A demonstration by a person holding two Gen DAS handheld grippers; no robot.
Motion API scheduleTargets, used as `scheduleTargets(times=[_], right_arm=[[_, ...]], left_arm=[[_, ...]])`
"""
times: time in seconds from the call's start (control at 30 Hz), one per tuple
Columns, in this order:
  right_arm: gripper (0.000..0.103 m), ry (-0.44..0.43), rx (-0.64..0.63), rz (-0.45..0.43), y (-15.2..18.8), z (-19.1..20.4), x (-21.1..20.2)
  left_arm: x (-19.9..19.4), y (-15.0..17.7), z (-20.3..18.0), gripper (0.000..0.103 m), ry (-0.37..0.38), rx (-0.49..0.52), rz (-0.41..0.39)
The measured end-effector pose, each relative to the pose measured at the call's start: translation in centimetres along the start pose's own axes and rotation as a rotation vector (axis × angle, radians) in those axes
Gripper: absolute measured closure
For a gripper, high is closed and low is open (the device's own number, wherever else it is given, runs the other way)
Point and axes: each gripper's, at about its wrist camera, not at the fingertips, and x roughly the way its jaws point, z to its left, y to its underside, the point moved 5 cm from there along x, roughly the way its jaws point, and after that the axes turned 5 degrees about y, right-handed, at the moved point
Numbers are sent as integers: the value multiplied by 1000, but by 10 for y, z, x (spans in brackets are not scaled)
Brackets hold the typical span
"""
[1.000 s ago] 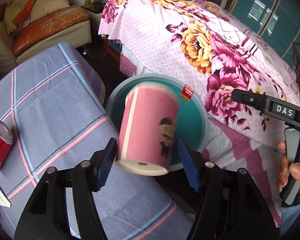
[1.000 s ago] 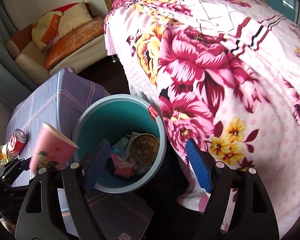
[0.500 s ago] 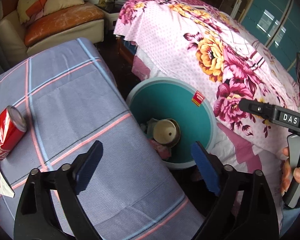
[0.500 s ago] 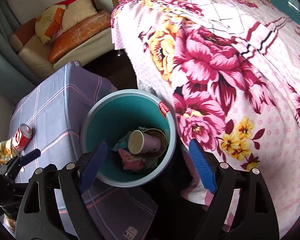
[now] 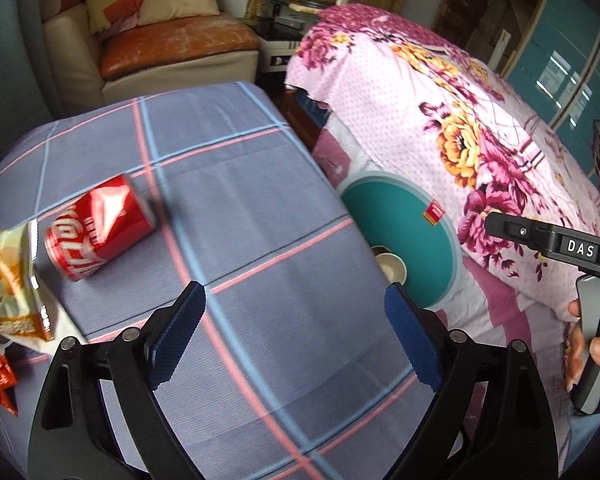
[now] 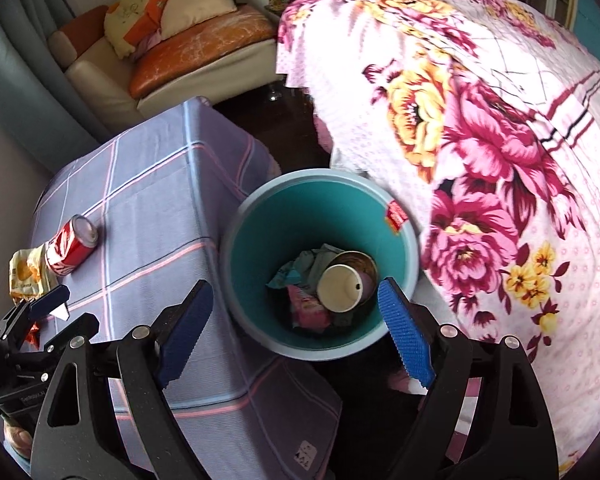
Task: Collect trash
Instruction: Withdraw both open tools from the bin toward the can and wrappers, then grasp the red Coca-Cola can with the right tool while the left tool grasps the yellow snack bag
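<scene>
A round teal plastic bin (image 6: 324,216) stands between a table under a grey-blue checked cloth (image 5: 260,208) and a floral pink bedspread (image 6: 500,128). Inside lie a pink paper cup (image 6: 342,288) and crumpled wrappers. The left gripper (image 5: 296,334) hangs over the cloth, its jaws spread and empty after opening just now; the right gripper (image 6: 296,312) hovers over the bin, jaws likewise spread and holding nothing. A red soda can (image 5: 100,226) lies at ten o'clock from the left gripper, beside a yellow snack bag (image 5: 8,280). The can likely comes next: reach, straddle, close.

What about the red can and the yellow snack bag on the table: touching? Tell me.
Cannot tell. In both wrist views the red can lies right against the snack bag, edges overlapping, contact unclear.
</scene>
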Motion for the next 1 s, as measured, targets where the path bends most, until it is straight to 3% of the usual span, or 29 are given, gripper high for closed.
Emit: scheduleTargets(times=[0.6,0.73,1.0], right_arm=[[21,-41,-203,7,6,149,-19],[16,-45,-244,16,11,178,-18],[16,-64,-306,80,29,227,4]], left_arm=[[-83,30,113,12,-38,-161,-107],[-99,38,137,12,-48,-195,-128],[-129,50,204,12,-159,-244,-175]])
